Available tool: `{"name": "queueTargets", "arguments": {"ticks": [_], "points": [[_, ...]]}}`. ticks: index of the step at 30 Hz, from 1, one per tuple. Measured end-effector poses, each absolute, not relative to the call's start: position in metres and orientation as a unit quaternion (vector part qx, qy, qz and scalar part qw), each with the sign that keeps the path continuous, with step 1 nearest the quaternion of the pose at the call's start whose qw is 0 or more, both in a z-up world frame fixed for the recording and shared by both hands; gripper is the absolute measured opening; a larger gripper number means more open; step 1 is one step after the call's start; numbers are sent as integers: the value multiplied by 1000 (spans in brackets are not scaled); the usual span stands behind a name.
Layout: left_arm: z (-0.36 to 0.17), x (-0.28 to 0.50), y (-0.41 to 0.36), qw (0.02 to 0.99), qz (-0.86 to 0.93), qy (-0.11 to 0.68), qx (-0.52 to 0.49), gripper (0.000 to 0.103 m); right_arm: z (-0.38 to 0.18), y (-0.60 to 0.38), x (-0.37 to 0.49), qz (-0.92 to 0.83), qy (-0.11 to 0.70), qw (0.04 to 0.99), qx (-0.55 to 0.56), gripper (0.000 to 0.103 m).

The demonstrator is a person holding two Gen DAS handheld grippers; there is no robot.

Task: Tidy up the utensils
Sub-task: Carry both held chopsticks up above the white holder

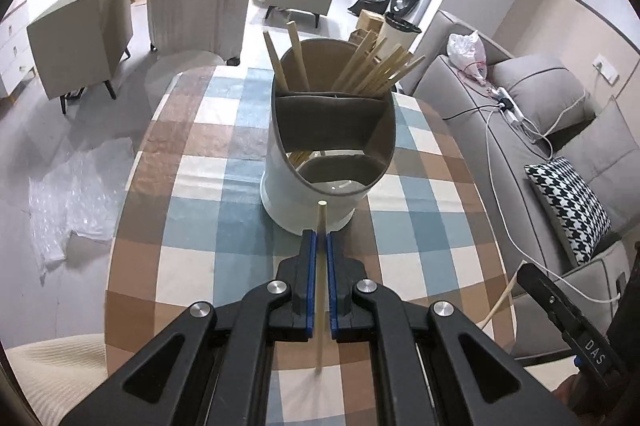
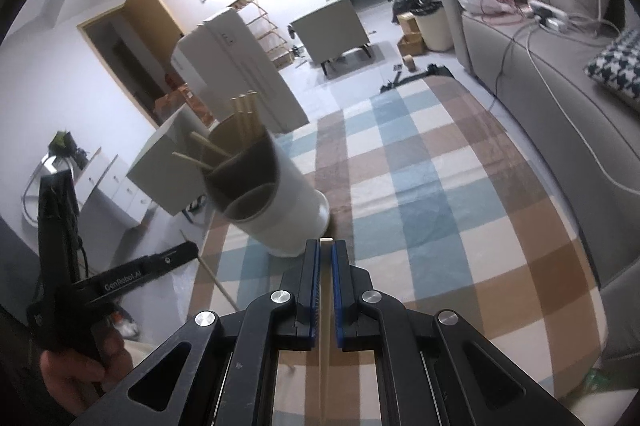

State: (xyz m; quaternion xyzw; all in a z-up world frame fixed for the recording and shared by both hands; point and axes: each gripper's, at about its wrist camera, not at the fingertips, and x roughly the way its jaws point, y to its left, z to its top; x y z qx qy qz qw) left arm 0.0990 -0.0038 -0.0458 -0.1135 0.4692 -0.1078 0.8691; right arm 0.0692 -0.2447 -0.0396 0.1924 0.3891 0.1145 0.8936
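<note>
On the checked blue, brown and white tablecloth [image 1: 192, 185] stands a white cylindrical divided holder [image 1: 320, 161] (wooden chopsticks [image 1: 376, 69] inside); left gripper [image 1: 321, 238] and right gripper [image 2: 326, 246] each clamp one pale wooden chopstick [image 1: 320, 290].

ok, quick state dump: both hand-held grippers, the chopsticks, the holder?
Left hand-held gripper: shut on a chopstick.
Right hand-held gripper: shut on another chopstick.
Holder: upright on the checked tablecloth, divided into compartments.
Back compartments: chopsticks standing in them, leaning.
Front compartment: no chopsticks visible.
</note>
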Motion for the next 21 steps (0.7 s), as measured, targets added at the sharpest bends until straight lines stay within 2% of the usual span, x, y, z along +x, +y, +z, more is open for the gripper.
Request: {"name": "queueTargets", "arguments": {"ticks": [13, 21], "points": [[-13, 81, -2, 877, -144, 451, -84, 1, 7, -220, 67, 121, 331, 923, 153, 5], [46, 90, 9, 892, -163, 412, -87, 1, 51, -211, 92, 134, 286, 937, 147, 5]]}}
